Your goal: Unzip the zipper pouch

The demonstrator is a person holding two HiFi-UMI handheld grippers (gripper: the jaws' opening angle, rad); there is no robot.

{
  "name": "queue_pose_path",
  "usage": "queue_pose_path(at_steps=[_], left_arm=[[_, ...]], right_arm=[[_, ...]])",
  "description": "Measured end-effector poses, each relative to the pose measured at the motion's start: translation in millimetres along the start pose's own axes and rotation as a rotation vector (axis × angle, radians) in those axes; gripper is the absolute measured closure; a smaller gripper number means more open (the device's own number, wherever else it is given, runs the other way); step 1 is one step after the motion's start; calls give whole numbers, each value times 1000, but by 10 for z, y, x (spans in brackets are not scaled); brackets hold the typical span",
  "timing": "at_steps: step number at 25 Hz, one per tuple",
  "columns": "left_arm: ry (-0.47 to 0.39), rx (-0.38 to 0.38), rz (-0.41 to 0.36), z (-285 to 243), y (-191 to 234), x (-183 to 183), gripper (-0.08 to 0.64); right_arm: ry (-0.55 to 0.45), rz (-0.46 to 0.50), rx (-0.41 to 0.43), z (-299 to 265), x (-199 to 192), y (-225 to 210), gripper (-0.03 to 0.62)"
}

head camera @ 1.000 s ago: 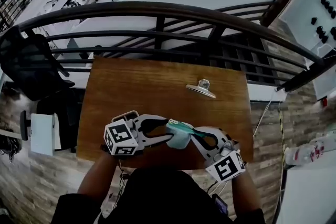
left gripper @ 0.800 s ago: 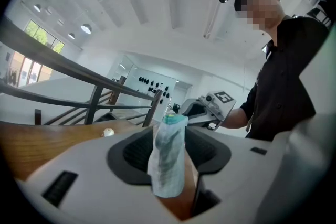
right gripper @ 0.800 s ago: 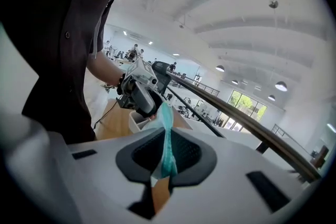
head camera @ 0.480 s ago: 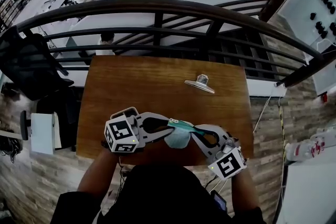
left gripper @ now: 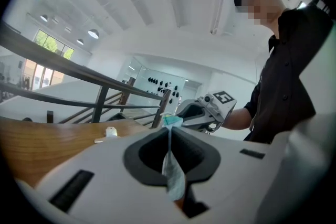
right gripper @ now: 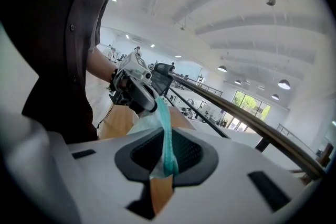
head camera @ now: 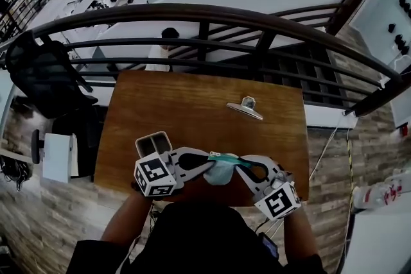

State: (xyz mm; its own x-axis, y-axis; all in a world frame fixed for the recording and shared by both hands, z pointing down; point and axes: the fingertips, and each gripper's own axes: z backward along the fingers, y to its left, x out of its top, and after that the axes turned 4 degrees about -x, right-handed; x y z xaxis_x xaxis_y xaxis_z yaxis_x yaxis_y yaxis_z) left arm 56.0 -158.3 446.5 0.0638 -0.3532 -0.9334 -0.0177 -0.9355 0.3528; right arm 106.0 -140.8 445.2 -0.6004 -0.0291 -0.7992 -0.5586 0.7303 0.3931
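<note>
Closing just now, left gripper (head camera: 207, 162) jaws are pinching one end of pale zipper pouch with teal zip band (head camera: 221, 171); right gripper (head camera: 243, 164) jaws are clamping other end. Pouch is hanging between them above brown wooden worktop (head camera: 186, 106) near edge; unzipping pull looks ready.

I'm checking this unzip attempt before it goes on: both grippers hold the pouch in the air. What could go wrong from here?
1. The left gripper has just closed on a thin fold of the zipper pouch; it may slip under pull.
2. The right gripper pinches the teal zipper band; whether on the pull tab I cannot tell. Pulling may only stretch fabric.
</note>
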Motion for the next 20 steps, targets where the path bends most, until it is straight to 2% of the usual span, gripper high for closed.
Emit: queue_pose_path(at_steps=[4, 10, 16, 20], left_arm=[[-7, 49, -4, -40, -24, -8, 540], [6, 114, -69, -18, -6, 64, 541], [56, 157, -122, -13, 75, 16, 541], [68, 139, -136, -86, 63, 21, 541]], right_arm=[[-9, -27, 12, 8, -69, -78, 525], [-48, -131, 66, 57, -110, -169, 473], [-149, -315, 68, 172, 12, -351, 482], [-158, -307, 117, 123, 96, -284, 483]])
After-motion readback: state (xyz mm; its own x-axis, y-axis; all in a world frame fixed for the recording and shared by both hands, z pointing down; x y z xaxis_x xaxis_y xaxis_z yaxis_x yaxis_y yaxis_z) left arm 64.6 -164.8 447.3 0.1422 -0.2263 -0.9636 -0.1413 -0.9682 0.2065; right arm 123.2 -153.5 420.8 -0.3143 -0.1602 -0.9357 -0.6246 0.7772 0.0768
